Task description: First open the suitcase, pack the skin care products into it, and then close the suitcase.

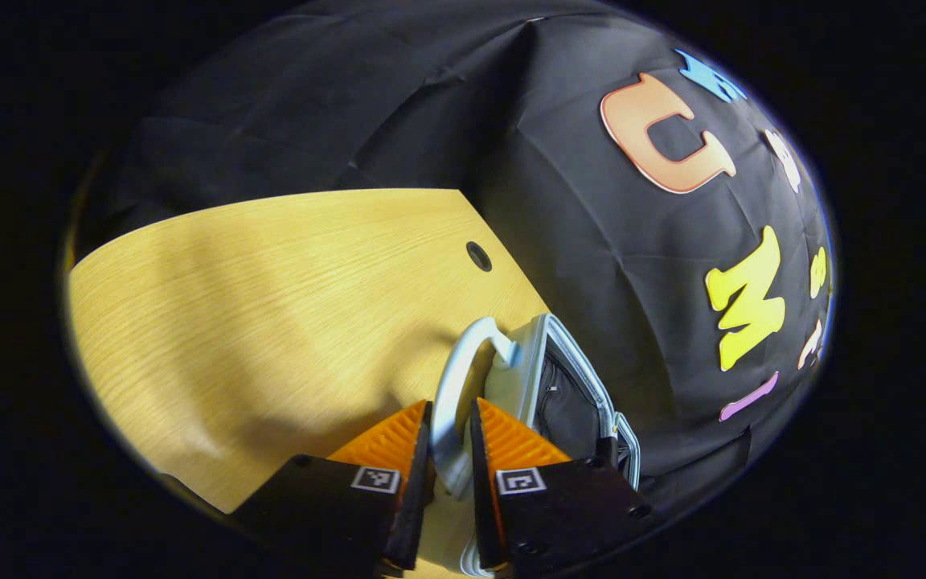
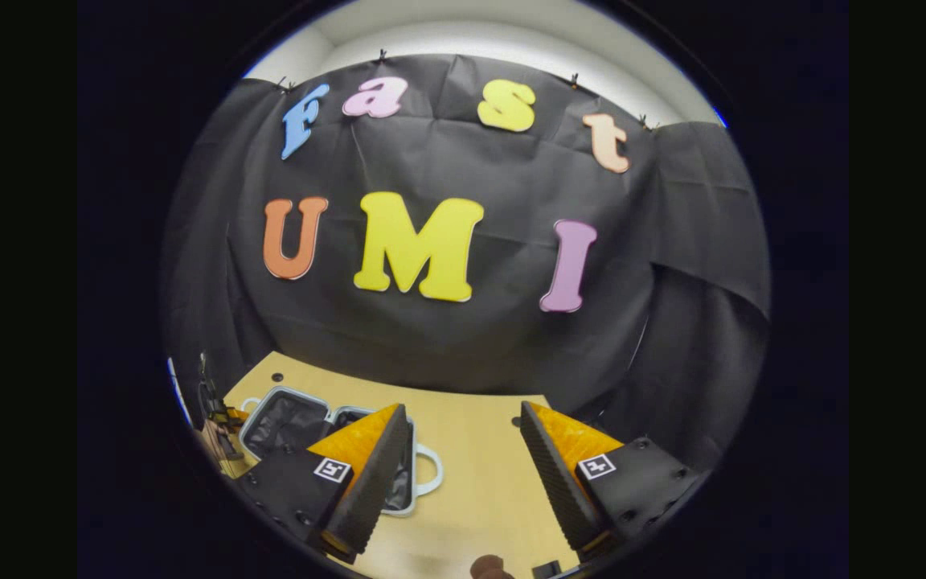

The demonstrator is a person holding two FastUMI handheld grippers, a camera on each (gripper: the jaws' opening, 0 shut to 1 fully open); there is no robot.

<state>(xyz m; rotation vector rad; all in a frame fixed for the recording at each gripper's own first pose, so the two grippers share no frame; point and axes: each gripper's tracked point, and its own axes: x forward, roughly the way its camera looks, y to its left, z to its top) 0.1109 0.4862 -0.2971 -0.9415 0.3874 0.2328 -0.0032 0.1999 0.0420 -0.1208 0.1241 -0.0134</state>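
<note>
A: Where is the suitcase?
B: Open on the wooden table, ahead-left of the right gripper, whose fingers are spread wide.
A: The left gripper?
B: Clamped on one pale suitcase handle.
A: Count?
B: One suitcase, two handles.

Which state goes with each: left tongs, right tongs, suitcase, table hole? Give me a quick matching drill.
Things:
1. left tongs
2. right tongs
3. suitcase
4. table hole

States:
A. lying open on the table
B. open, holding nothing
C. dark and round, near the table's far edge
D. shut on the suitcase handle

Pairs: 1-D, 2-B, 3-A, 4-C
</note>
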